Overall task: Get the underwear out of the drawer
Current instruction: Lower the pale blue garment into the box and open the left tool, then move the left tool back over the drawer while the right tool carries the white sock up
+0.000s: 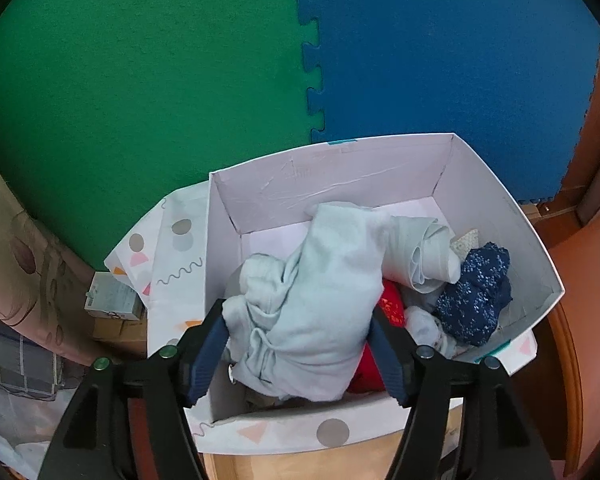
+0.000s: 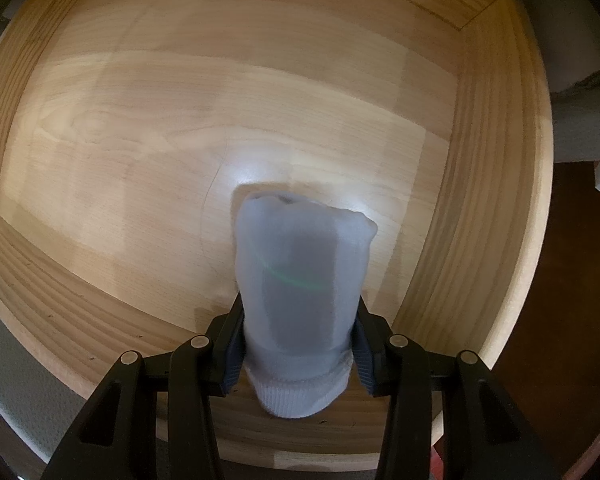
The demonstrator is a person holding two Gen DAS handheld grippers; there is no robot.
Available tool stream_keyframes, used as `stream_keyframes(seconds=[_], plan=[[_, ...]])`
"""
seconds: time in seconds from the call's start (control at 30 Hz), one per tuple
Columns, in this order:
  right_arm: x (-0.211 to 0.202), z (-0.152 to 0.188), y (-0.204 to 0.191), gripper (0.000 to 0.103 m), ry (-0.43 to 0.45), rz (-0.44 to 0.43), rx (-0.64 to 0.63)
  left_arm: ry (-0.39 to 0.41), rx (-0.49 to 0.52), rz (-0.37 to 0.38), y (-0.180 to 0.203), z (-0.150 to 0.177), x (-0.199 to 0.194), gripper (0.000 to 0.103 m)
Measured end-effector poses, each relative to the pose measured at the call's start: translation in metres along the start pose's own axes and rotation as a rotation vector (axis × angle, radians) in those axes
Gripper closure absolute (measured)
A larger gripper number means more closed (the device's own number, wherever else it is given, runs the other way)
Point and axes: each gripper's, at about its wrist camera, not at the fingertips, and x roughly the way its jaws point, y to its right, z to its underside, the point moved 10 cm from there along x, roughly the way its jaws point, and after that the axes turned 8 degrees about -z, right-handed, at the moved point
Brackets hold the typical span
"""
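In the left wrist view a white patterned box (image 1: 332, 184) holds a heap of clothes. A pale mint garment (image 1: 320, 280) lies on top of the heap, between the fingers of my left gripper (image 1: 298, 320). The jaws stand apart around it and the pads do not press on it. Beside it lie a red cloth (image 1: 392, 304), a navy speckled piece (image 1: 476, 296) and a pale roll (image 1: 424, 252). In the right wrist view my right gripper (image 2: 299, 304) is shut on a white rolled garment (image 2: 300, 272) with a ribbed cuff, over the bare floor of the wooden drawer (image 2: 180, 120).
Green foam mat (image 1: 140, 80) and blue foam mat (image 1: 440, 60) lie beyond the box. A small carton (image 1: 112, 300) and folded fabric (image 1: 16, 356) sit to its left, brown wooden furniture (image 1: 580, 260) to its right. The drawer walls (image 2: 480, 200) ring the right gripper.
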Motion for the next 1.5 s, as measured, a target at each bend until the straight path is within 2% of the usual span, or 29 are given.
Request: stream_keyframes(seconds=[0.3, 0.4, 0.5, 0.6, 0.83, 1.03, 1.23, 1.37, 1.5], plan=[[0.001, -0.004, -0.008, 0.061, 0.011, 0.012, 0.01, -0.038, -0.015, 0.06, 0.003, 0.001, -0.002, 0.032], [0.002, -0.005, -0.01, 0.061, 0.012, 0.011, 0.011, -0.078, -0.074, 0.12, 0.001, -0.003, 0.003, 0.027], [0.002, -0.007, -0.011, 0.061, 0.015, 0.008, 0.011, -0.09, -0.123, 0.15, -0.002, -0.009, 0.001, 0.026], [0.001, -0.006, -0.012, 0.061, 0.017, 0.007, 0.01, -0.079, -0.121, 0.152, -0.002, -0.012, -0.004, 0.026], [0.0, -0.005, -0.011, 0.061, 0.042, -0.008, 0.034, -0.037, -0.072, 0.091, -0.006, -0.001, -0.022, 0.026], [-0.006, -0.011, -0.012, 0.061, 0.094, -0.092, 0.068, 0.036, -0.091, 0.023, -0.028, 0.025, -0.052, 0.026], [-0.014, -0.016, -0.007, 0.062, 0.141, -0.173, 0.103, 0.111, -0.062, -0.1, -0.053, 0.065, -0.074, 0.026], [-0.015, -0.018, -0.004, 0.062, 0.156, -0.188, 0.109, 0.083, -0.062, -0.111, -0.059, 0.103, -0.07, 0.026], [-0.025, -0.016, -0.002, 0.062, 0.214, -0.17, 0.085, 0.01, -0.098, -0.096, -0.063, 0.148, -0.053, 0.026]])
